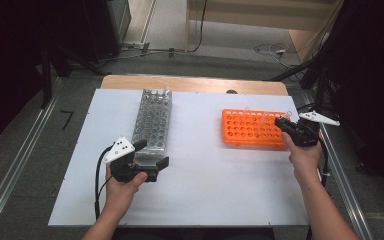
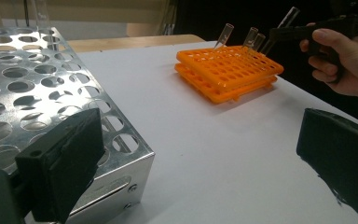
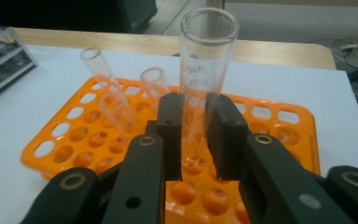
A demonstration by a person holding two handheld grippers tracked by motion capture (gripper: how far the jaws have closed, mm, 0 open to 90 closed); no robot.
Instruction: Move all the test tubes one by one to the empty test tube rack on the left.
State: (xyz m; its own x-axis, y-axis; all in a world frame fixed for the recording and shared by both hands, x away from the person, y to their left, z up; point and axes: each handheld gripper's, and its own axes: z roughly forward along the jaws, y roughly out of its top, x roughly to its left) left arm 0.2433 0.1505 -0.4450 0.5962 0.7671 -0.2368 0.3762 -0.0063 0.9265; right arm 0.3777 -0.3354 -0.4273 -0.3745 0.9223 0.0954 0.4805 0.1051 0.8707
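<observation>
Perforated steel of the metal tube rack point(image 1: 152, 122) lay just beyond the left gripper point(image 1: 152, 154), whose jaws stood released astride its near corner. Further right, the right gripper point(image 3: 193, 135) had its jaws clenched on a glass test tube point(image 3: 205, 70) above the orange rack point(image 3: 279, 116). Lifting it straight along its axis, I judged, would spare the neighbouring tubes point(image 3: 109, 88).

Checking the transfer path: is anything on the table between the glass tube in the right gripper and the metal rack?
Nothing visible. The right gripper holds the glass tube above the orange rack; bare white table lies before the metal rack.
</observation>
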